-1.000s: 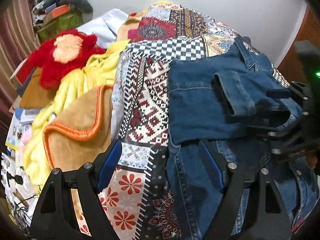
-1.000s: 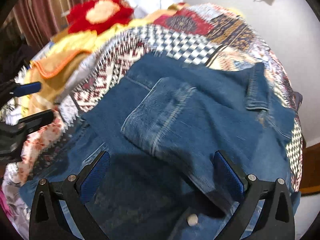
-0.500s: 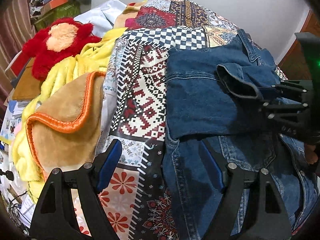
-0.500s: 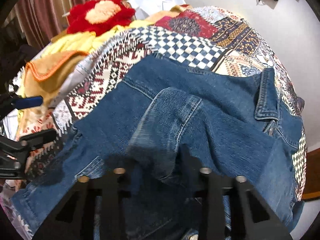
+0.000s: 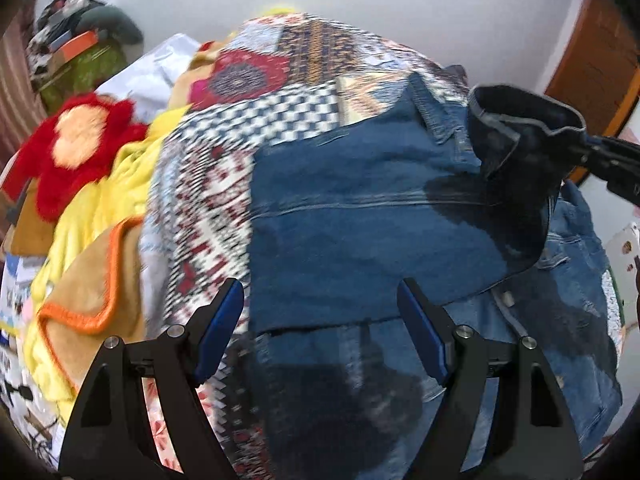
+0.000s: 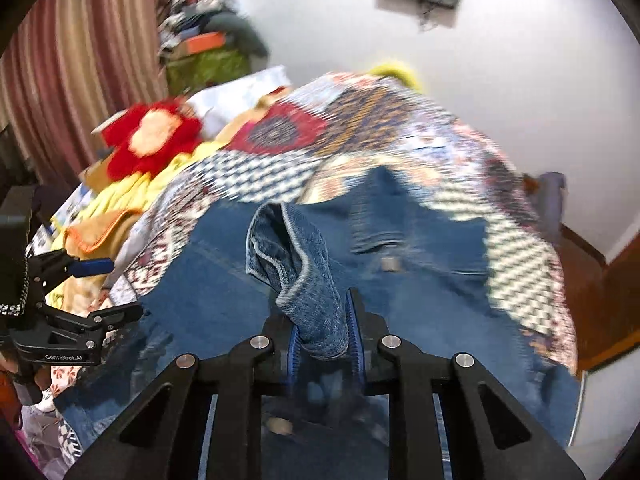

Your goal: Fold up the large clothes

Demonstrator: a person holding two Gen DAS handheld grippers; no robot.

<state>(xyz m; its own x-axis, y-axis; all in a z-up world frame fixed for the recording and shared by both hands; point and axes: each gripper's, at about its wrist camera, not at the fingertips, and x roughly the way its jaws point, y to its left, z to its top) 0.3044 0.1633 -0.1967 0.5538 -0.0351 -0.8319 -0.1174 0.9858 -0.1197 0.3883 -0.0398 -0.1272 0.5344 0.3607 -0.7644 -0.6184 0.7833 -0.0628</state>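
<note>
My right gripper [image 6: 322, 330] is clamped on the cuff of a denim sleeve [image 6: 296, 264]; its jaws have just been closing and the blue pads now pinch the cloth between them. The sleeve stands up off the denim jacket [image 5: 360, 232], its hemmed cuff edge curling open above the pads. In the left wrist view the same cuff hangs raised at the right, well above the jacket's back panel.

My left gripper [image 5: 320, 332] has its fingers apart with nothing between them; it hovers over the jacket's near fold edge, left pad above the quilt, right pad above denim.

The jacket lies flat on a patchwork quilt [image 5: 208, 184], toward the quilt's right side. Its left edge runs straight, with bare quilt beside it. Collar points to the far end. Right of the jacket the quilt drops off towards a wooden door [image 5: 592, 64].

Left of the quilt the space is crowded: tan blanket with orange trim [image 5: 88, 280], yellow fleece [image 5: 100, 200], red plush toy [image 5: 76, 148], all soft and heaped.

Denim: mid-blue, stiff, pale worn seams, a metal button showing near the hem. Quilt: printed squares, checks and geometric bands. Both views blurred
</note>
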